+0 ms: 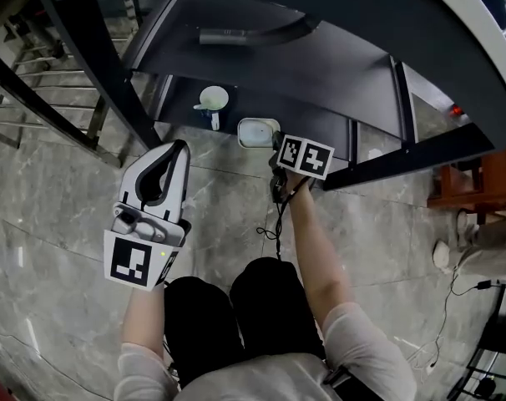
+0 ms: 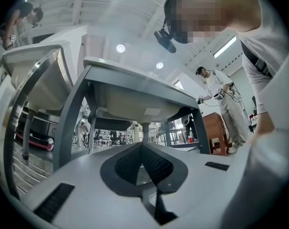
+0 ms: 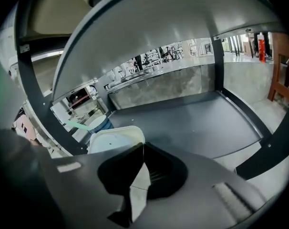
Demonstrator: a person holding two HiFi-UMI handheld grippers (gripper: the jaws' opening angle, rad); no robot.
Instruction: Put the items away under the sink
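Sink stand of dark metal fills the upper head view. Its pale basin shows from below in the left gripper view. Shelf under the sink, dark and flat, is the landmark here. Grey marble floor lies in front of the shelf, and the person crouches on it facing the shelf.

Left hand-held gripper, white, is off the shelf's front left corner, over the floor and tilted up toward the basin. Its jaws are pressed together at the tips with nothing between them.

Right hand-held gripper, black, is at the shelf's front edge. Its jaw tips are pressed together, right against the near rim of the white container. Whether the rim is caught between them cannot be told.

Container, squarish with rounded corners, sits on the shelf's front edge. Round cup, white-rimmed with a blue side, stands farther back on the shelf, to the left of the container.
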